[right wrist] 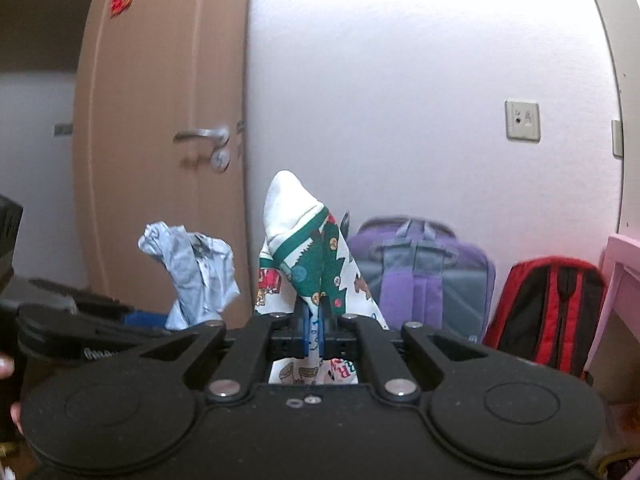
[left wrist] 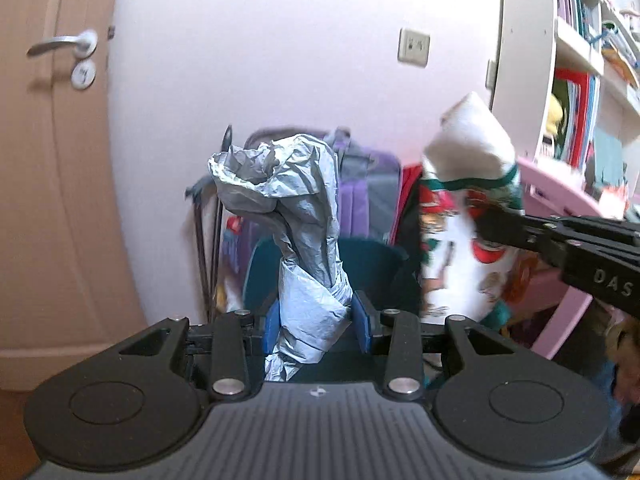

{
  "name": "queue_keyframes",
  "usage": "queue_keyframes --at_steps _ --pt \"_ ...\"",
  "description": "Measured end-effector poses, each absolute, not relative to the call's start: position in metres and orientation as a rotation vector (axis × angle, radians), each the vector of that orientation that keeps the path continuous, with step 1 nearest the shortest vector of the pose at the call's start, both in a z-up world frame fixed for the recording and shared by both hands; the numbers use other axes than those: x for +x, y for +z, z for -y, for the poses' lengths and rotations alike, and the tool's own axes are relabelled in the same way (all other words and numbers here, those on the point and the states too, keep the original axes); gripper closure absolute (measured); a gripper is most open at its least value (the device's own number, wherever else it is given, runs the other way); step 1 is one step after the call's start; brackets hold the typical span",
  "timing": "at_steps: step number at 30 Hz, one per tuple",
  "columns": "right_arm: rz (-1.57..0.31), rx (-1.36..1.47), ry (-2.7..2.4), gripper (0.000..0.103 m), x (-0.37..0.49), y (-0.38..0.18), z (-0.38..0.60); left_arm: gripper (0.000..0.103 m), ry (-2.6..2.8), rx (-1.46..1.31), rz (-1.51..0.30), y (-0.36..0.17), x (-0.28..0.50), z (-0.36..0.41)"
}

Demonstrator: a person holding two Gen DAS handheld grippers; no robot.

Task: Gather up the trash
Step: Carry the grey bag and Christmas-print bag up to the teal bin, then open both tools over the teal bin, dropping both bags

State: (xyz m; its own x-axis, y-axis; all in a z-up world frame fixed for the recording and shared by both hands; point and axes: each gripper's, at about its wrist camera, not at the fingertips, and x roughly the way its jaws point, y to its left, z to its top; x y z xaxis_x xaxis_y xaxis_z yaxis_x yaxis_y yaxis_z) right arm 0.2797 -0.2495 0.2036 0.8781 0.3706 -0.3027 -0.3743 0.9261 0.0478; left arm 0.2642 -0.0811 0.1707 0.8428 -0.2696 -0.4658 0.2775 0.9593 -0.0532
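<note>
My left gripper (left wrist: 318, 318) is shut on a crumpled pale grey-blue paper wad (left wrist: 288, 200), which stands up tall between its blue pads. In the right wrist view the same paper wad (right wrist: 196, 272) shows at the left, with the left gripper (right wrist: 132, 320) under it. My right gripper (right wrist: 316, 326) is shut on a white sock with a Christmas print (right wrist: 304, 248), its white toe pointing up. From the left wrist view, the sock (left wrist: 464, 216) hangs at the right, pinched by the right gripper (left wrist: 494, 226). Both hands are held high, side by side.
A dark teal rounded thing (left wrist: 376, 264) lies low behind the paper. A purple backpack (right wrist: 424, 272) and a red-and-black backpack (right wrist: 548, 304) lean on the white wall. A brown door (right wrist: 160, 140) is at the left. A pink table (left wrist: 560, 196) and a white bookshelf (left wrist: 580, 60) are at the right.
</note>
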Motion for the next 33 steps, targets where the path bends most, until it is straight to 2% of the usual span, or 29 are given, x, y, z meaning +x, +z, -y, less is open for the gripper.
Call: queue_keyframes --at_steps 7,20,23,33 --pt "-0.318 0.029 0.332 0.100 0.332 0.196 0.257 0.067 -0.273 0.030 -0.497 0.178 0.306 0.111" --pt "-0.586 0.069 0.324 0.099 0.392 0.106 0.280 0.067 -0.268 0.109 -0.704 0.102 0.380 0.146" --pt "-0.631 0.059 0.330 0.096 0.394 0.094 0.279 0.067 -0.273 0.135 -0.740 0.087 0.389 0.150" --pt "-0.714 0.038 0.323 0.080 0.397 0.079 0.280 0.065 -0.300 0.211 -0.818 0.067 0.405 0.163"
